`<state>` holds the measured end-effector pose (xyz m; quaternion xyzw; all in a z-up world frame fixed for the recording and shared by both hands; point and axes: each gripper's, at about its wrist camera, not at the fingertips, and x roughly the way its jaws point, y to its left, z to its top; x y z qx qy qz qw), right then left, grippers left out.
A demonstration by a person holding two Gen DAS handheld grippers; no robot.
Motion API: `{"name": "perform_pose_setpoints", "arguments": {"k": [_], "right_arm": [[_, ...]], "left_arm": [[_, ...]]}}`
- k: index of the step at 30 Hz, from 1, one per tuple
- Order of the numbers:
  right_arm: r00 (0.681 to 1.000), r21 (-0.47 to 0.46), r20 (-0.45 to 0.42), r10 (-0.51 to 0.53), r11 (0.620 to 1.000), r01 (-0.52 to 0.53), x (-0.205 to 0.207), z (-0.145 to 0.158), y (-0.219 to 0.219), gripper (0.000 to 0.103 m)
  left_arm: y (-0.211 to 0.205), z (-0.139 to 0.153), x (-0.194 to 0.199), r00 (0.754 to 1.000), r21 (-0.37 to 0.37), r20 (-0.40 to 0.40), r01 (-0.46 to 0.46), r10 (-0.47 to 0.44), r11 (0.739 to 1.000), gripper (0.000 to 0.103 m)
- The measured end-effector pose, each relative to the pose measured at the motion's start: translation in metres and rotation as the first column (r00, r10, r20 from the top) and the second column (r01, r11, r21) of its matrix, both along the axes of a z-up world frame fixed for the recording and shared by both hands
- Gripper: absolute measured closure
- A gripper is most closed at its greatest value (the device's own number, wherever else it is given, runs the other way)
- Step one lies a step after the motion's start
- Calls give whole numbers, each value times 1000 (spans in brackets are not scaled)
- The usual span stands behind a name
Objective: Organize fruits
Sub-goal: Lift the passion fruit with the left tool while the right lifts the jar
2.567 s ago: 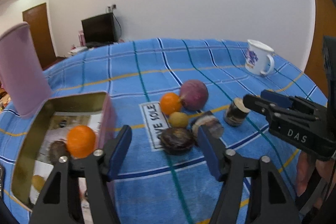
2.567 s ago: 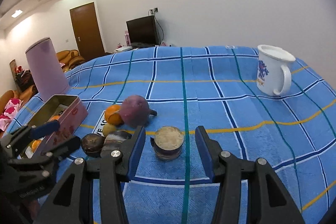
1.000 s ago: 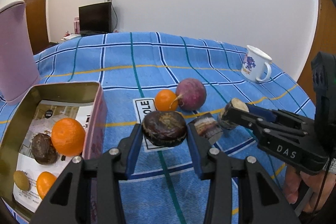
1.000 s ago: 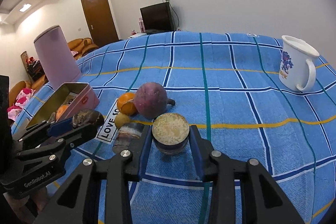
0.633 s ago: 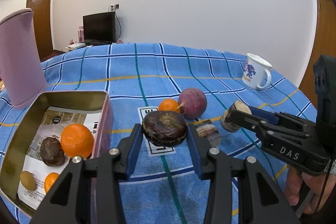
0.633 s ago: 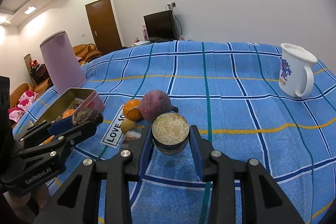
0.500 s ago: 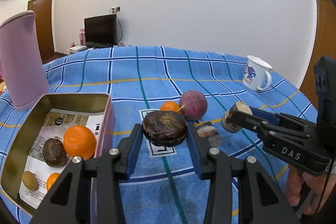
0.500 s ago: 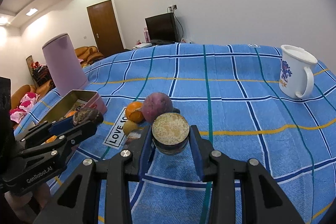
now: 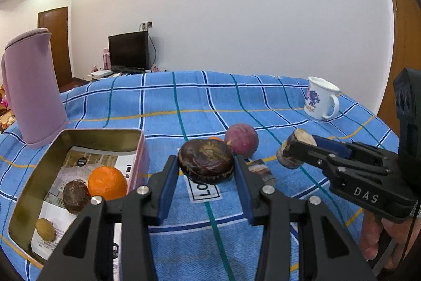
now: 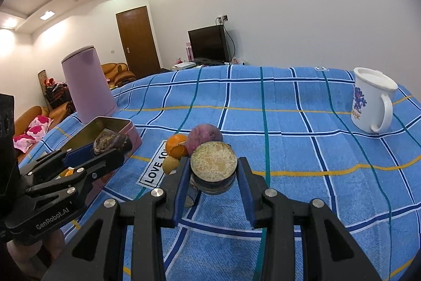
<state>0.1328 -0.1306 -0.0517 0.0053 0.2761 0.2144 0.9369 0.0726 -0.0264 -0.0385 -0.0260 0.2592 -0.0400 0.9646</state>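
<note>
Left wrist view: on the blue checked table, the left gripper (image 9: 206, 173) pinches a dark wrinkled fruit (image 9: 206, 161) off the cloth.
Writing: "DAS" on the right gripper (image 9: 302, 146).
Tin (image 9: 34, 170): just left, holding an orange (image 9: 107, 182), perhaps three more fruits.

Right wrist view: the right gripper pinches a cut round piece (image 10: 213, 167), pale face up.
Writing: "LOVE SO" label (image 10: 155, 170); "GenRobot.AI".

blue cloth (image 9: 263, 102) checked in navy, white, teal and yellow lines; pink tin (image 9: 140, 149), gold inside; lilac jug (image 9: 33, 91); white mug (image 9: 319, 102) with purple print; dark brown fruit (image 9: 206, 161).
</note>
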Motion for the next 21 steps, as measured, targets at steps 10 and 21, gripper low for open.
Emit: {"name": "perform_pose_setpoints", "arguments": {"k": [10, 21], "right_arm": [[999, 8, 34, 9, 1000, -9, -7, 3, 0, 65], [998, 18, 64, 13, 1000, -14, -13, 6, -1, 65]], "left_arm": [[1, 1, -2, 1000, 1, 15, -10, 10, 1000, 59], [0, 3, -8, 999, 13, 44, -16, 15, 1000, 59]]}}
